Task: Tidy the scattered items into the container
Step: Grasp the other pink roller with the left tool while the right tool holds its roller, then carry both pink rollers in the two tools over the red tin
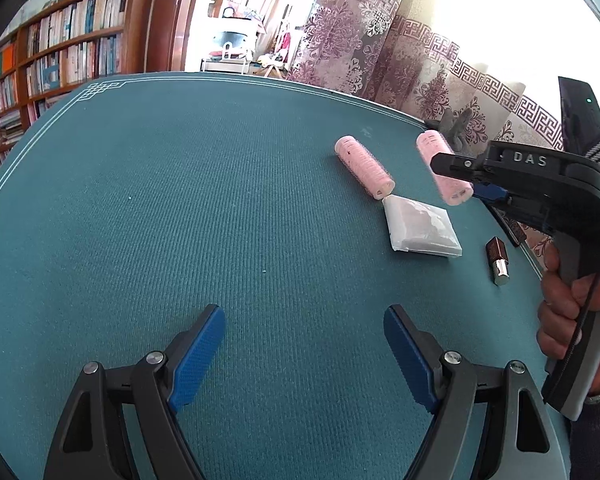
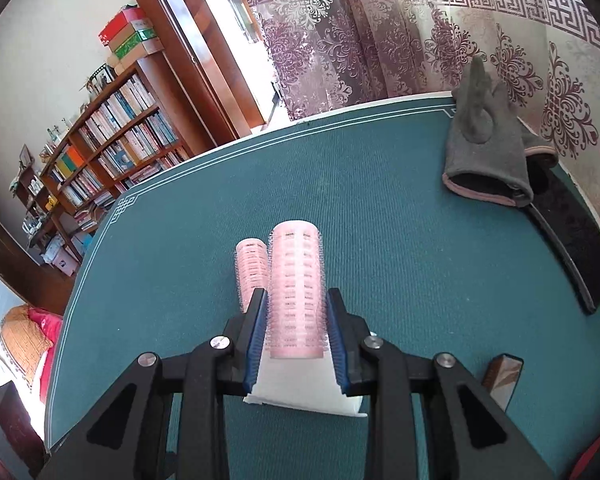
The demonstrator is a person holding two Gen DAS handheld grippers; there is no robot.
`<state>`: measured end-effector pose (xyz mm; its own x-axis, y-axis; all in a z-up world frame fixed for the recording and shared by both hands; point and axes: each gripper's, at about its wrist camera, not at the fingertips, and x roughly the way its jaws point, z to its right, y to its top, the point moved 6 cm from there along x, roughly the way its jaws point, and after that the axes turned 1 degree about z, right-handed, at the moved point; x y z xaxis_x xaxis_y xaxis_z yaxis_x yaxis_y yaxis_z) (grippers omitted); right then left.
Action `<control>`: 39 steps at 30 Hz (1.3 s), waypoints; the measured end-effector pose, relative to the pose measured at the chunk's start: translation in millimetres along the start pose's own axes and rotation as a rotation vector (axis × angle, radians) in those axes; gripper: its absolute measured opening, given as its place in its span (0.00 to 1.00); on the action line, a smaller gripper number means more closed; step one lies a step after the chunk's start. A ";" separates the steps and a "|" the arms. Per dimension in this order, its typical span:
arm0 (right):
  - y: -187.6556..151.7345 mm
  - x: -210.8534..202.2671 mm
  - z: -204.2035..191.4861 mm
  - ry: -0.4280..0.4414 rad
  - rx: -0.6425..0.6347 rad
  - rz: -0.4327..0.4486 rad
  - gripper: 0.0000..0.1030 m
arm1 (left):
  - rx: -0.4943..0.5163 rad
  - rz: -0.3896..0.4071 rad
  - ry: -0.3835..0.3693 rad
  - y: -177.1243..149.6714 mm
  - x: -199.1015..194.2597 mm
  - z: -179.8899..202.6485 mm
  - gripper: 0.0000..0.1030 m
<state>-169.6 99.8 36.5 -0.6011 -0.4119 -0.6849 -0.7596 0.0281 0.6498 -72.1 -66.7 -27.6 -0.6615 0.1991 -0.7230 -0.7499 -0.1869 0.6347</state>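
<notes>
My right gripper [image 2: 297, 320] is shut on a pink hair roller [image 2: 298, 292] and holds it above the table; from the left wrist view the gripper [image 1: 456, 172] grips that roller [image 1: 444, 168] at the right. A second pink roller [image 1: 364, 168] lies on the green mat, also seen beside the held one [image 2: 252, 268]. A white packet [image 1: 420, 226] lies below it, under my right gripper [image 2: 300, 390]. A brown lipstick [image 1: 497, 260] lies right of the packet [image 2: 502, 376]. My left gripper [image 1: 304, 352] is open and empty over bare mat.
A grey glove [image 2: 484, 152] rests on a black tray-like container [image 2: 572, 236] at the table's far right edge. Patterned curtains hang behind the table. A bookshelf [image 1: 60, 56] stands off to the left. The green mat [image 1: 180, 200] covers the table.
</notes>
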 end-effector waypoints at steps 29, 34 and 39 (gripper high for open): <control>-87.5 -109.3 27.3 -0.163 -0.088 0.263 0.31 | 0.097 -0.041 0.119 120.3 114.7 67.3 0.37; -90.6 -110.4 27.9 -0.158 -0.078 0.265 0.31 | 0.113 -0.028 0.113 118.9 111.6 65.8 0.32; -87.5 -129.7 24.6 -0.157 -0.073 0.310 0.31 | 0.108 0.016 0.101 113.6 87.2 64.6 0.31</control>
<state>-31.3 173.2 60.4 -0.8354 -0.2493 -0.4899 -0.5186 0.0621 0.8527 -215.6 -8.5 -0.8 -0.6731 0.0984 -0.7330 -0.7395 -0.0839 0.6679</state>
